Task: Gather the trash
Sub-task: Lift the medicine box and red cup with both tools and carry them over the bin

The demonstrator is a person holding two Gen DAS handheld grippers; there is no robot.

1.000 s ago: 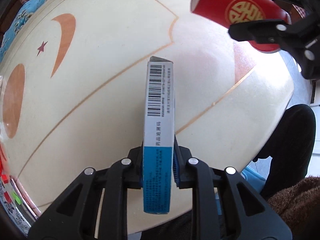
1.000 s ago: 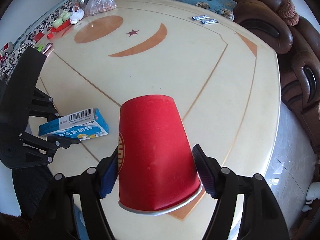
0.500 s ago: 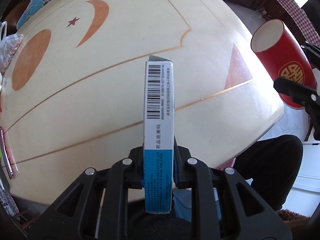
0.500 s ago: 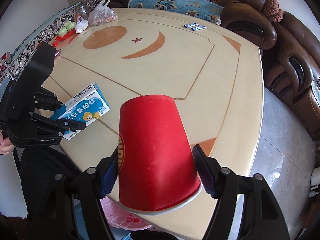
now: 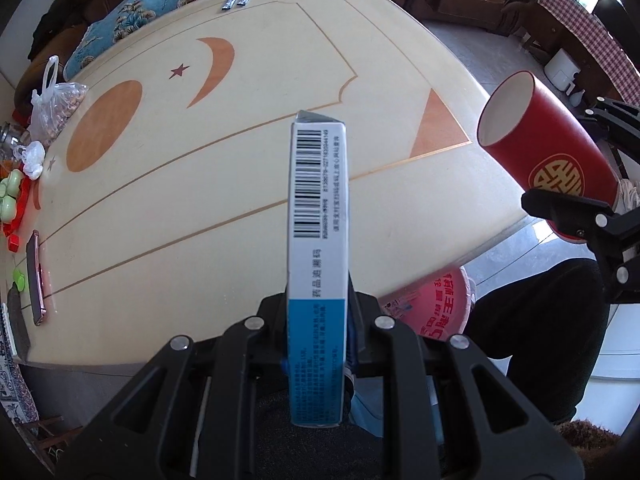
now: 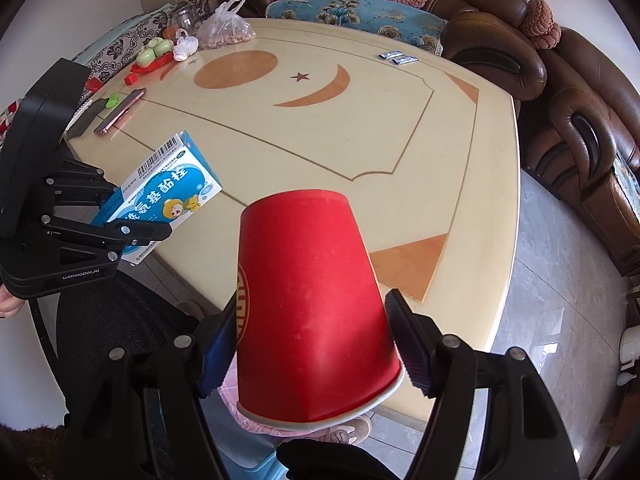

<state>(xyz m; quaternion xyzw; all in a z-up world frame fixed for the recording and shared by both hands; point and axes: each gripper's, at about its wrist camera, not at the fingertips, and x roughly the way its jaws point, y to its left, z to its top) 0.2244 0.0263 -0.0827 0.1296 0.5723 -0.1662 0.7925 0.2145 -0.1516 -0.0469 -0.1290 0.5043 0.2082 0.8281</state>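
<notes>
Trash held off table [image 6: 460,168] edge.
L gripper [image 5: 318,320] clamped on medicine box [image 5: 318,240]; R gripper [image 6: 312,344] squeezed red cup [image 6: 312,312], over pink bin [image 5: 432,312].

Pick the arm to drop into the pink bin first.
Right, probably. Its claw holds the red cup past the table edge, over the pink bin. The left claw holds the medicine box farther off.

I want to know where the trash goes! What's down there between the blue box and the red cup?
In the left wrist view, a pink trash bag shows low between the medicine box and red cup, beyond the table edge.
</notes>
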